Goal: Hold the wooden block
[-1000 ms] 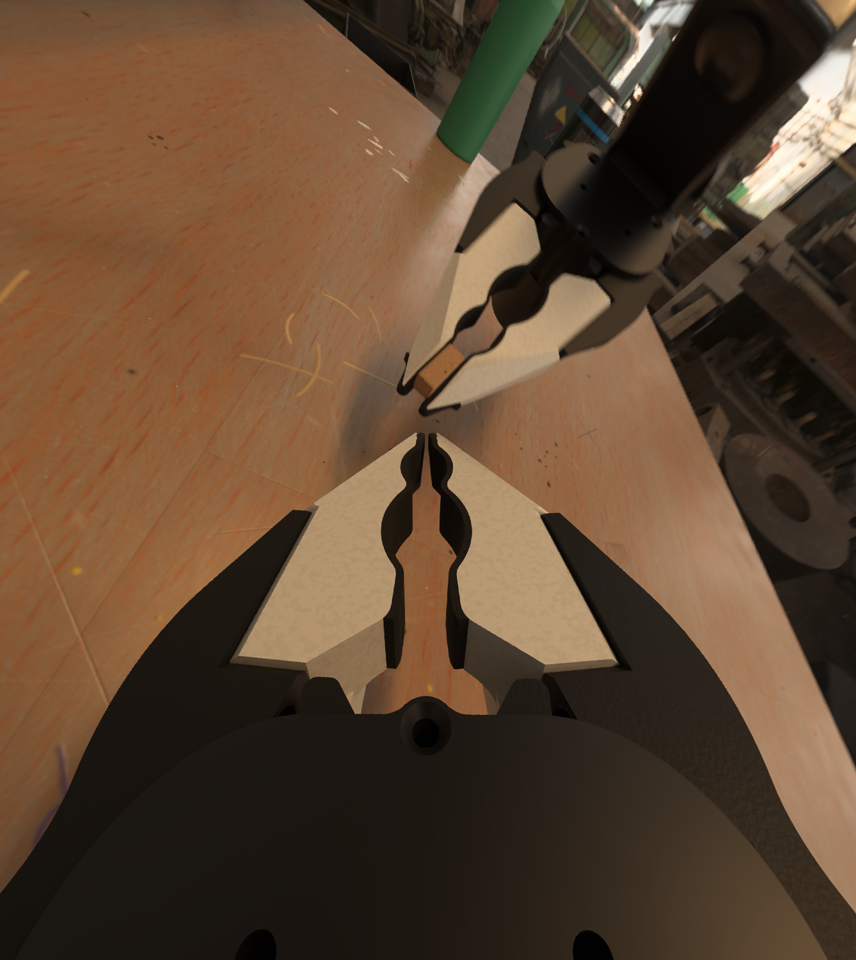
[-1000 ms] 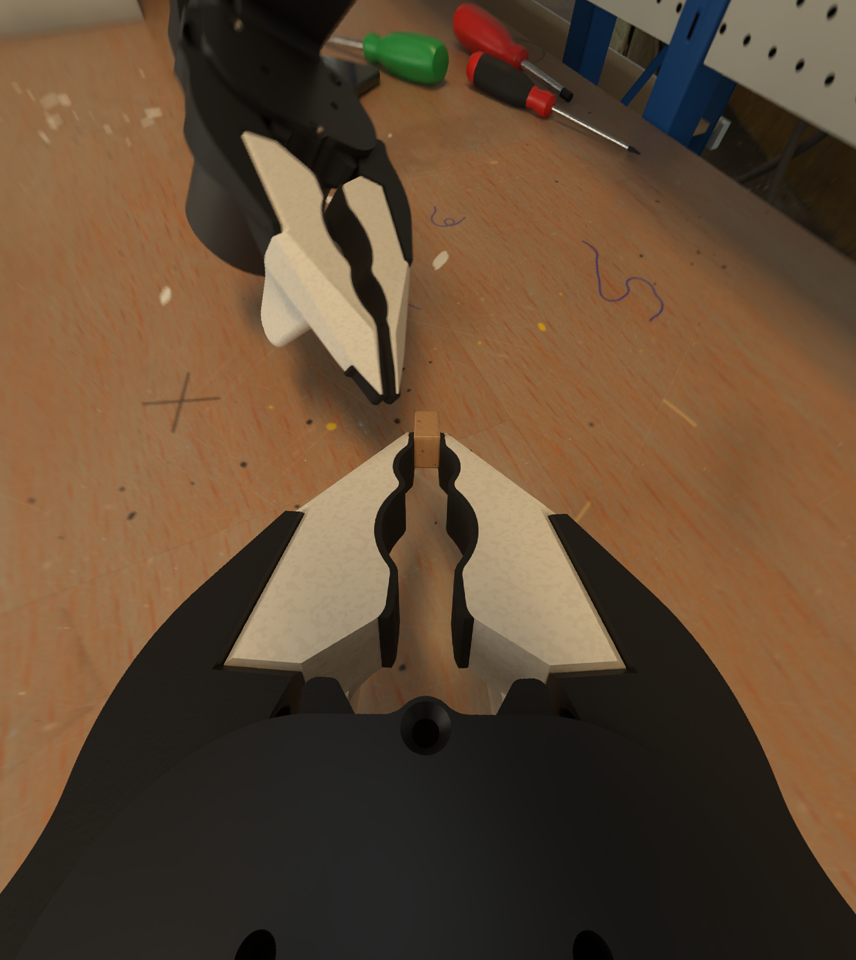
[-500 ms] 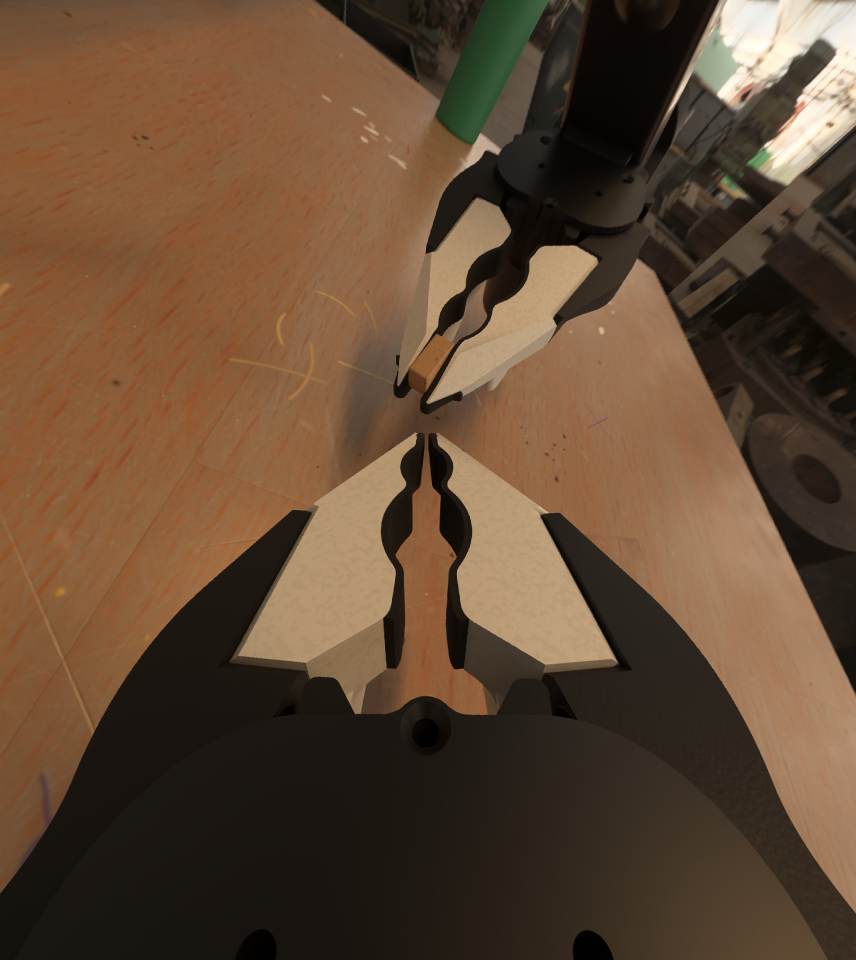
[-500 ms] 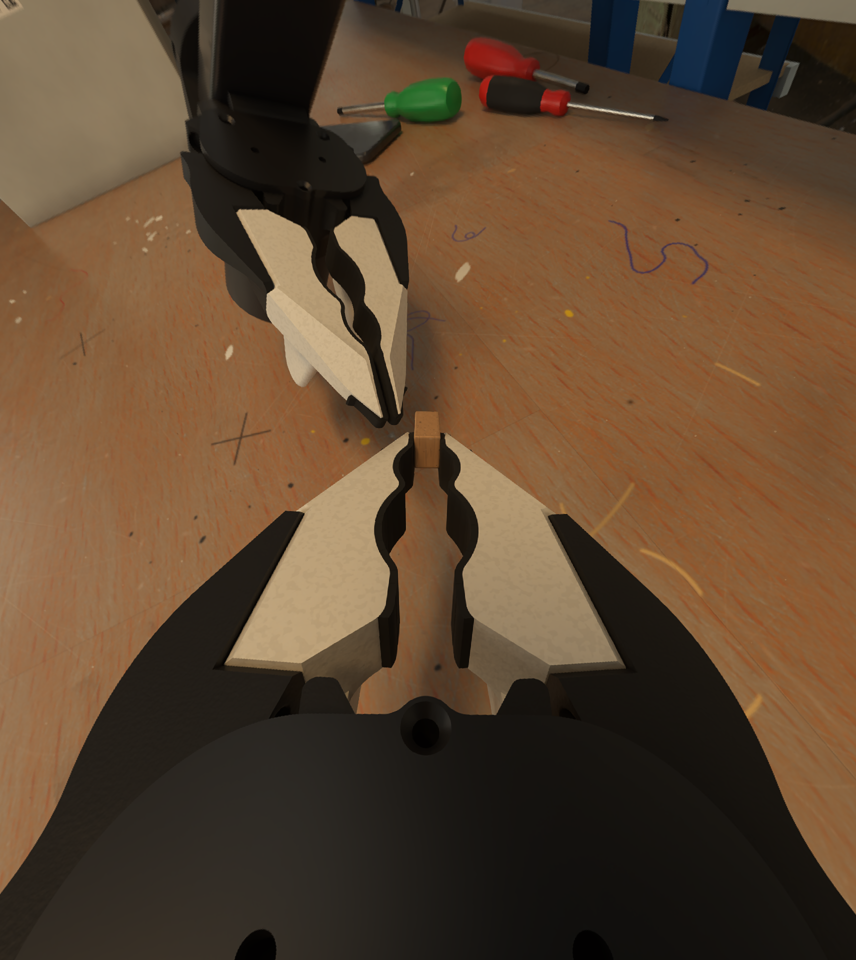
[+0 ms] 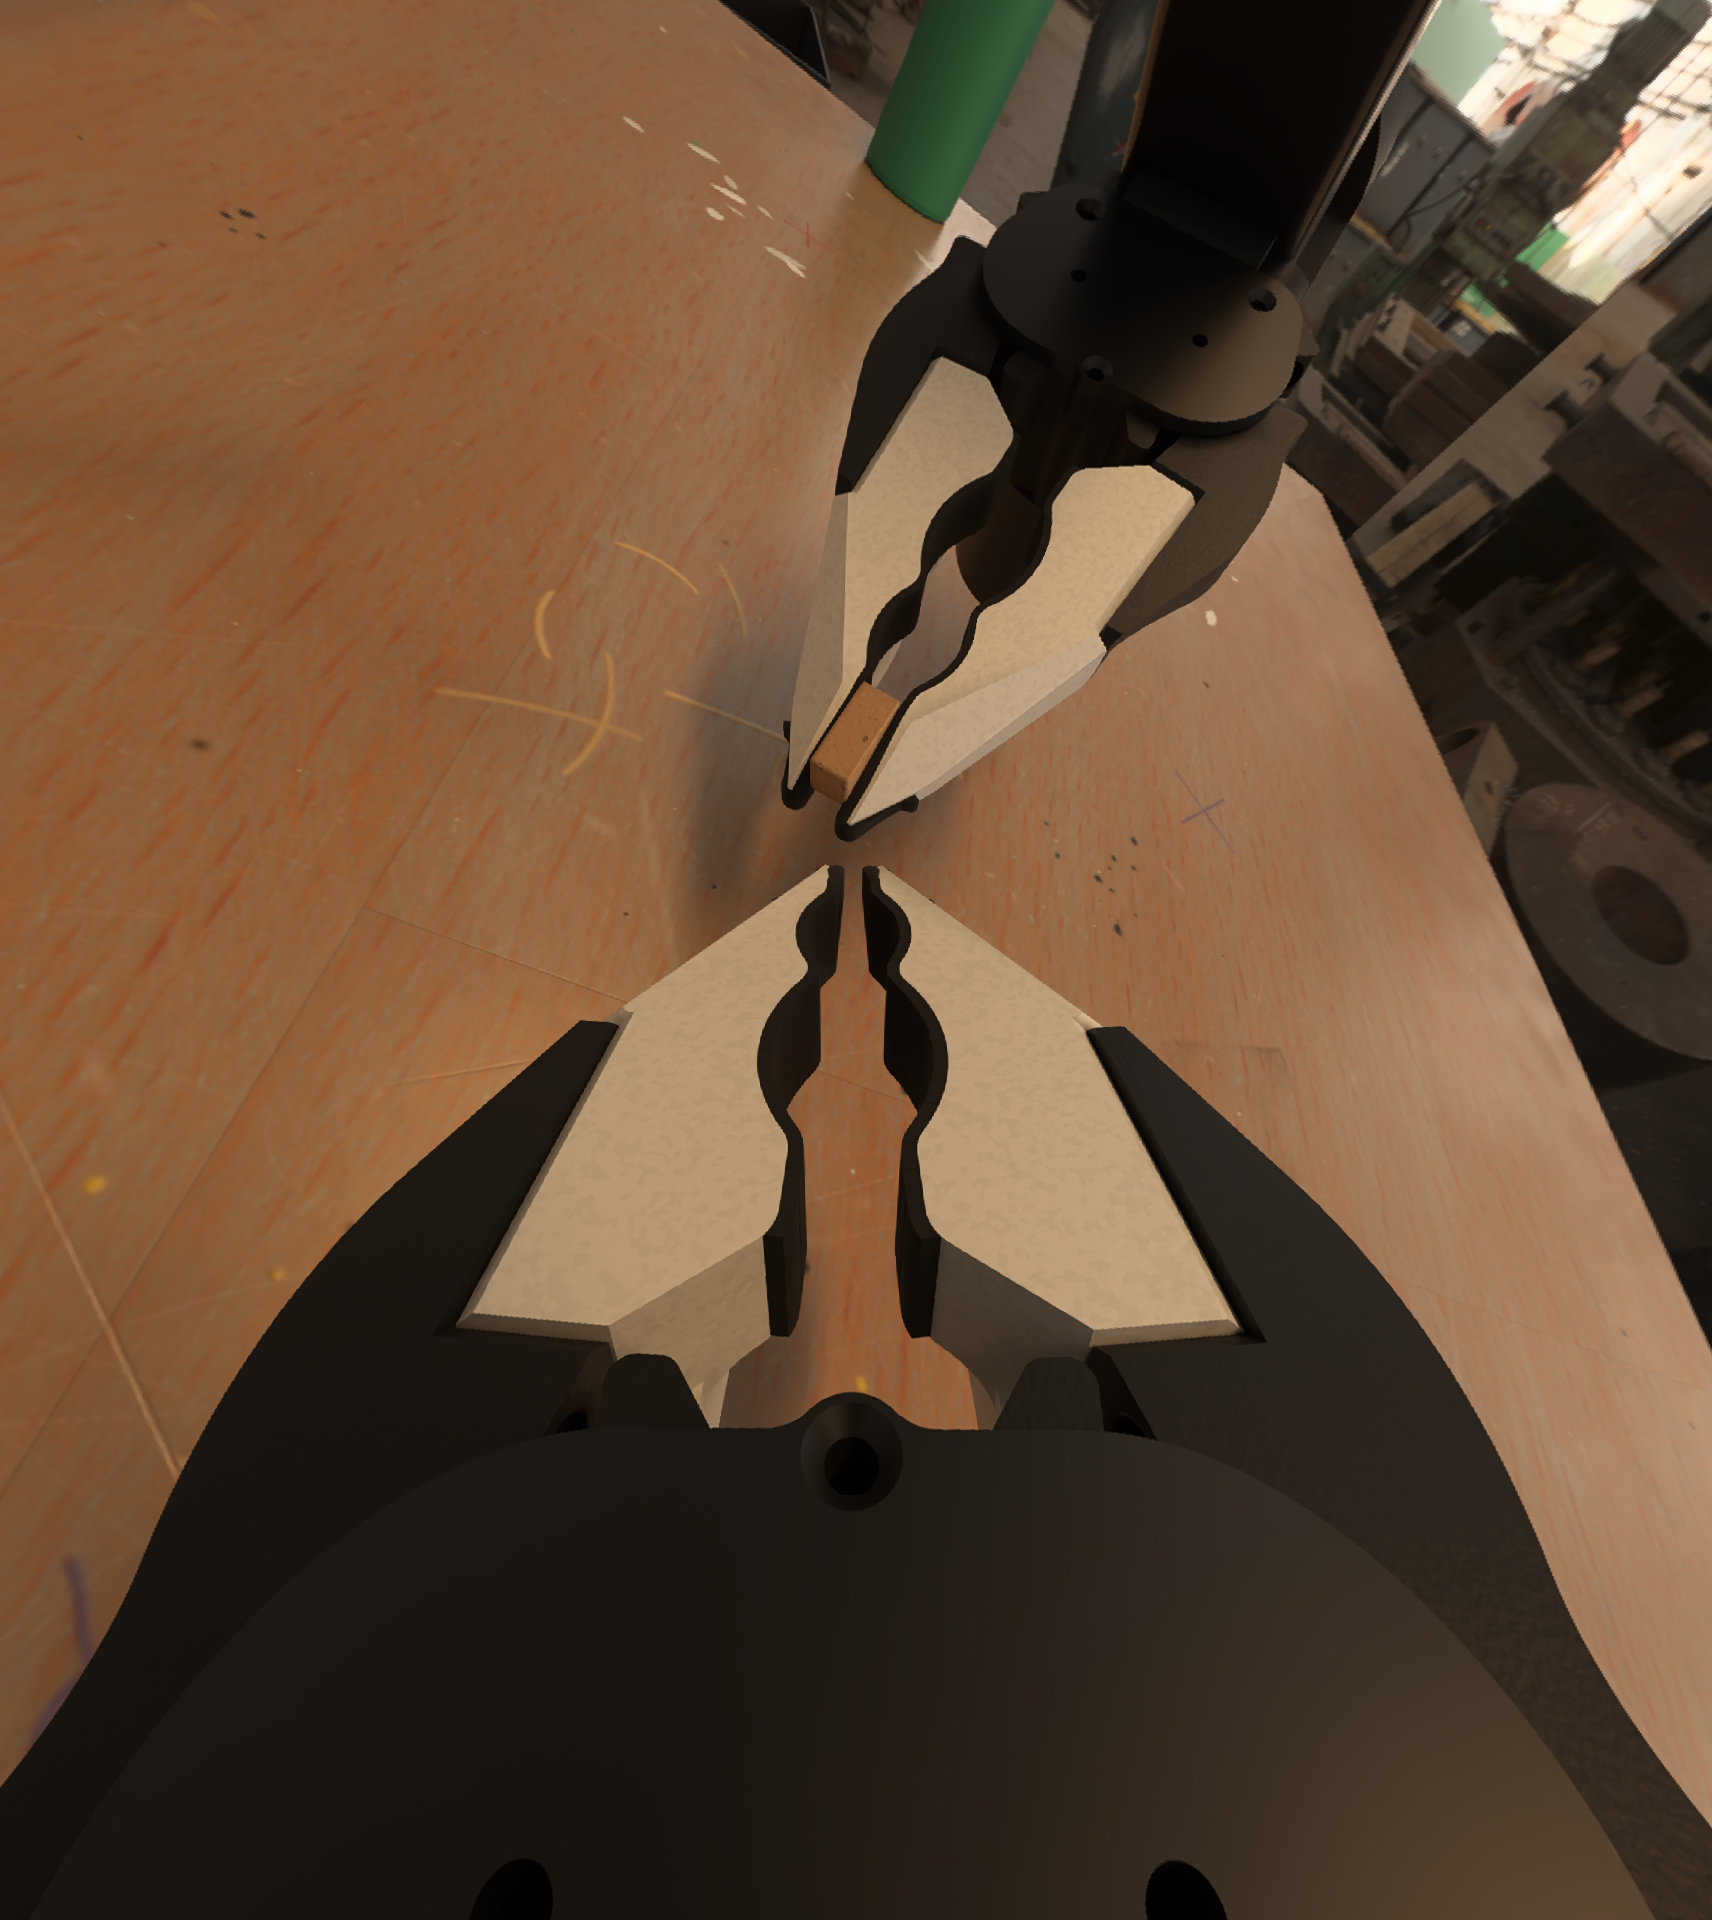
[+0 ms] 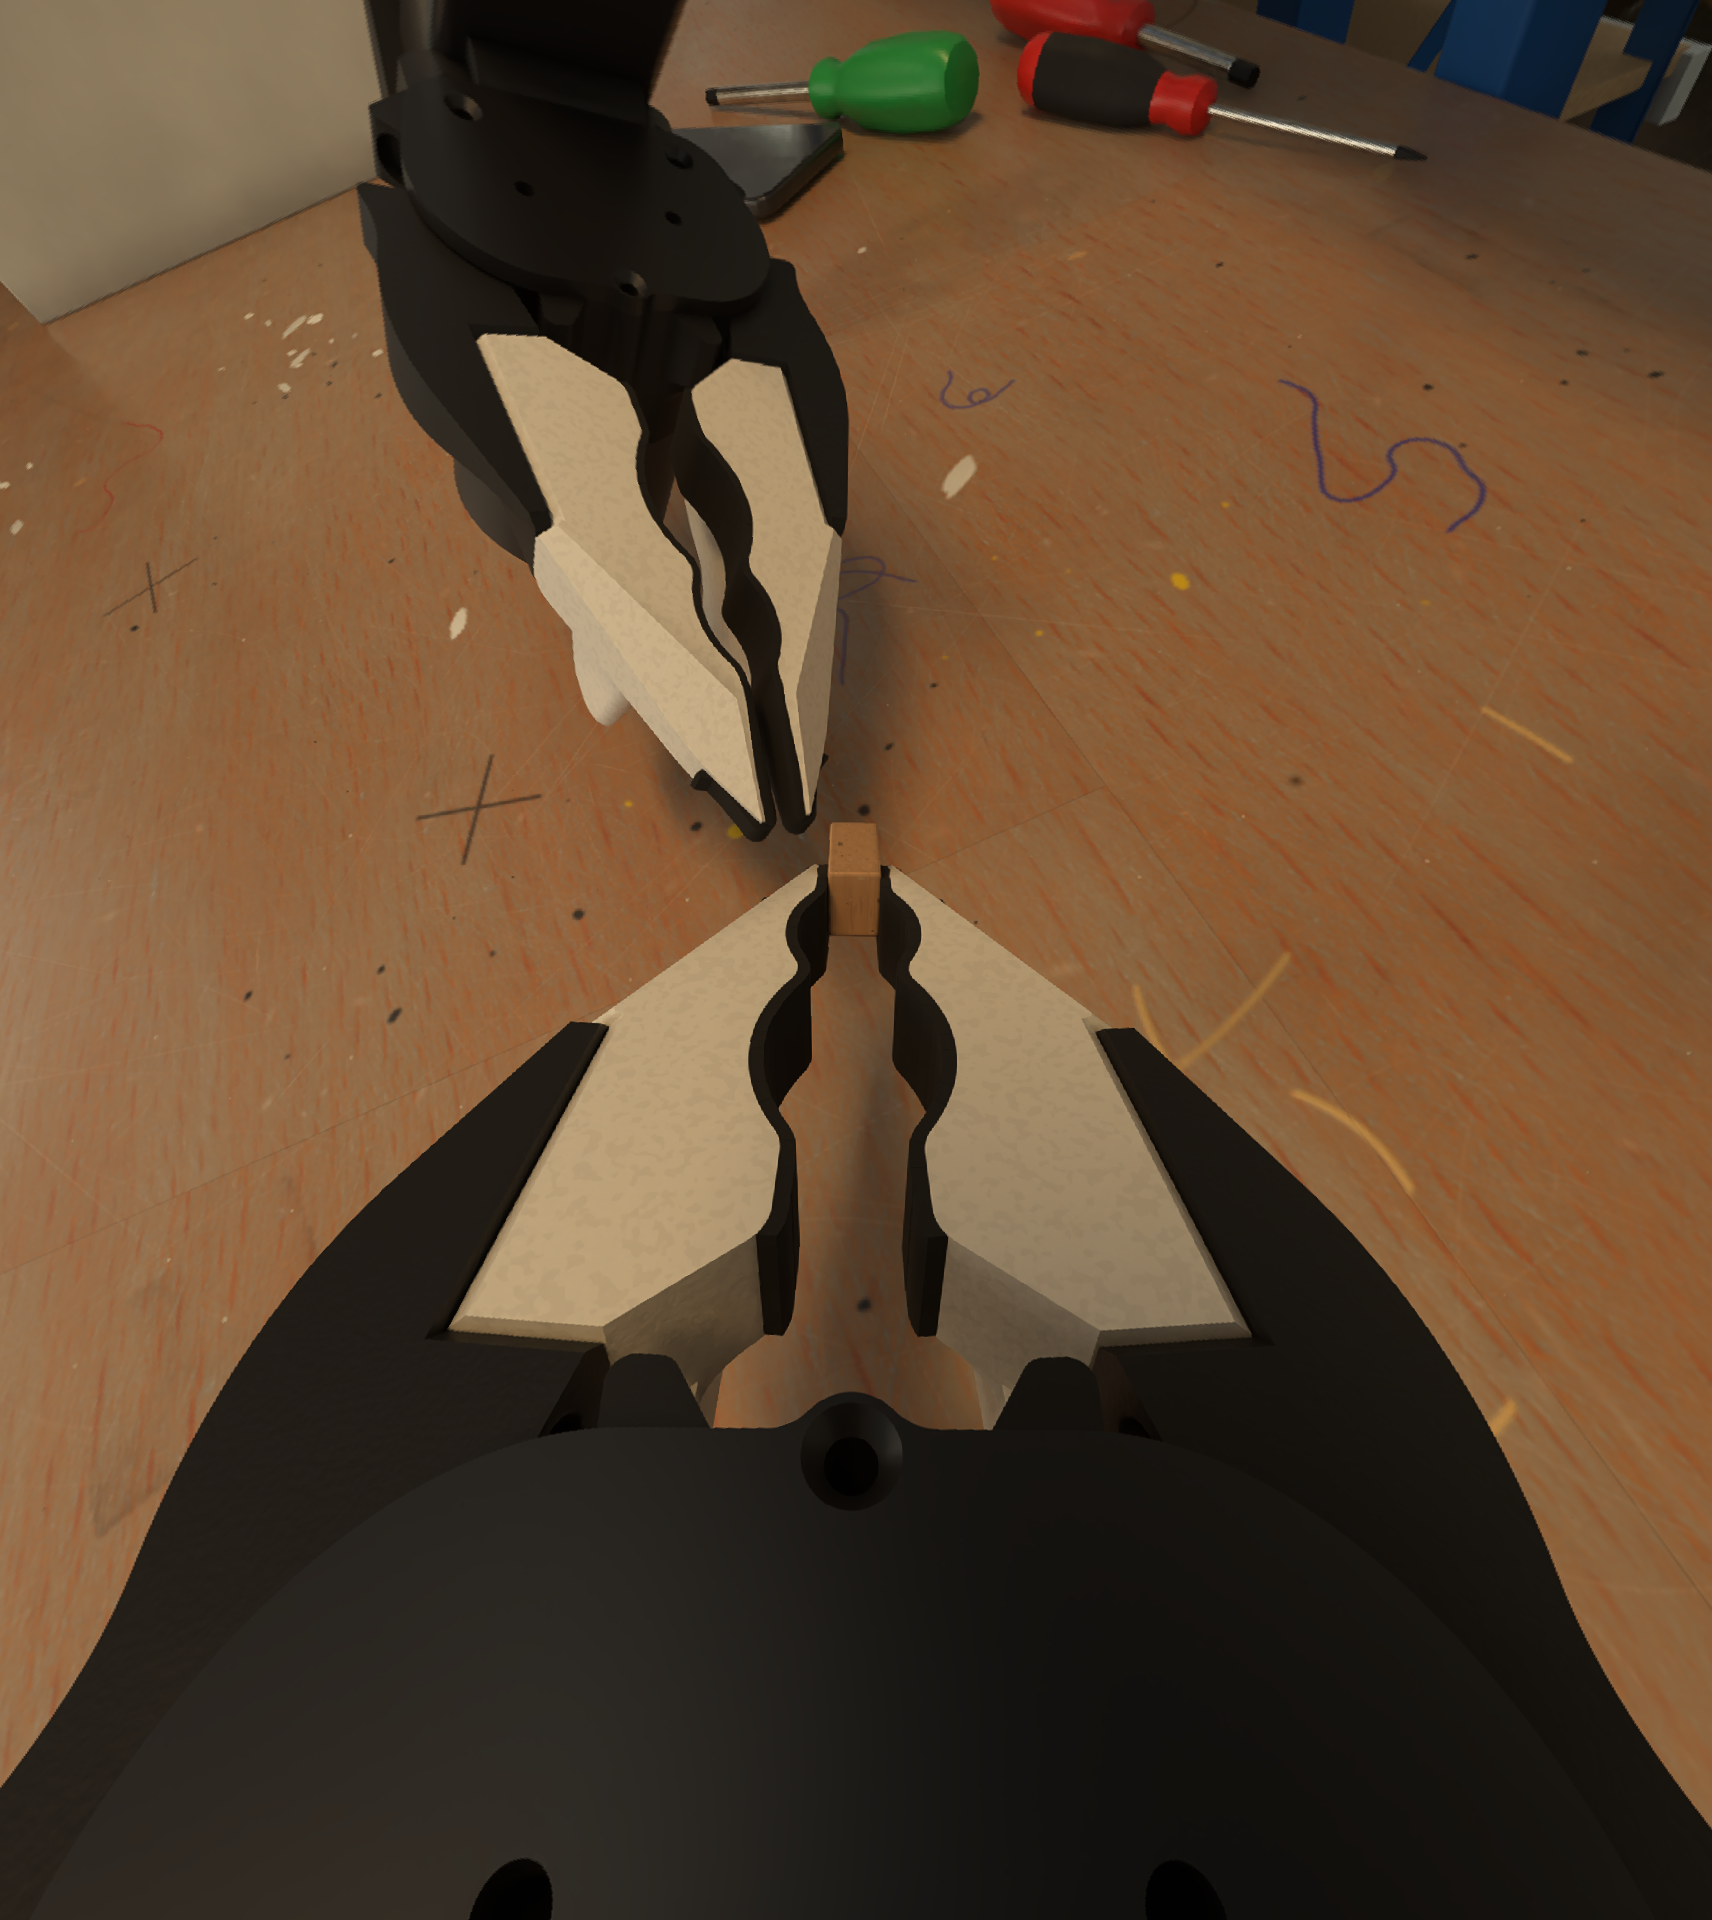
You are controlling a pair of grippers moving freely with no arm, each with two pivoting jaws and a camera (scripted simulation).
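Observation:
A small light-brown wooden block point(image 6: 853, 883) sits pinched between the tips of my right gripper point(image 6: 853, 878), which is shut on it above the wooden table. The same block point(image 5: 852, 743) and right gripper point(image 5: 824, 810) show in the left wrist view, pointing down towards the table. My left gripper point(image 5: 850, 873) is shut and empty, its tips a short way in front of the block. It also shows in the right wrist view point(image 6: 779, 821), tips just to the left of the block, not touching it.
The worn wooden table point(image 6: 1351, 831) has pen marks and scratches. A green-handled screwdriver point(image 6: 888, 68) and a red-and-black screwdriver point(image 6: 1143, 94) lie at the far side, beside a dark flat object point(image 6: 779, 156) and a white box point(image 6: 104, 135). A green cylinder point(image 5: 956, 94) stands near the table edge point(image 5: 1454, 779).
The right gripper has swung more upright with the block in it. Both grippers have drawn a little closer tip to tip. Both jaws have stayed shut.

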